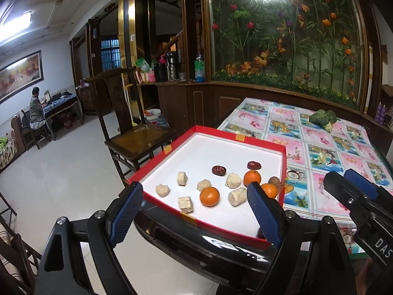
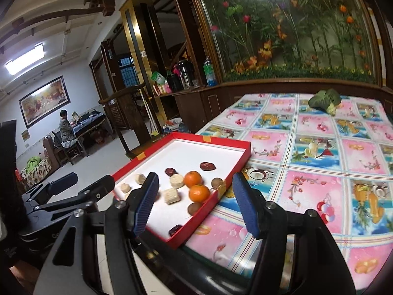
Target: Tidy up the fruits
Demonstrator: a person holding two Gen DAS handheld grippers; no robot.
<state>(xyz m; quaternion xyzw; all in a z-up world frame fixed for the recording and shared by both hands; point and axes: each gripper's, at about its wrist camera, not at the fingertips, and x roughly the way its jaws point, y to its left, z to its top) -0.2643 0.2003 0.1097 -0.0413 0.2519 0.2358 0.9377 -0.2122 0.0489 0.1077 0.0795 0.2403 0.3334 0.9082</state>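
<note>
A red tray [image 1: 283,169] with a white floor sits at the table's near left corner. Inside lie three oranges [image 1: 209,196], dark red dates [image 1: 218,170], several beige cut pieces [image 1: 237,196] and a brown longan [image 1: 273,180]. My left gripper [image 1: 195,189] hovers open before the tray's near rim, nothing between its blue pads. My right gripper [image 2: 195,179] is open and empty too, held in front of the tray's [image 2: 213,206] right corner, where oranges [image 2: 199,193], dates [image 2: 207,166] and longans [image 2: 194,208] show. Each gripper appears at the edge of the other's view.
A flowered tablecloth [image 2: 319,172] covers the table, with a green leafy vegetable [image 2: 324,100] at its far side. A dark wooden chair [image 1: 140,142] stands left of the table. Behind are a wood cabinet and a glass flower panel. A person [image 1: 36,108] sits at a distant desk.
</note>
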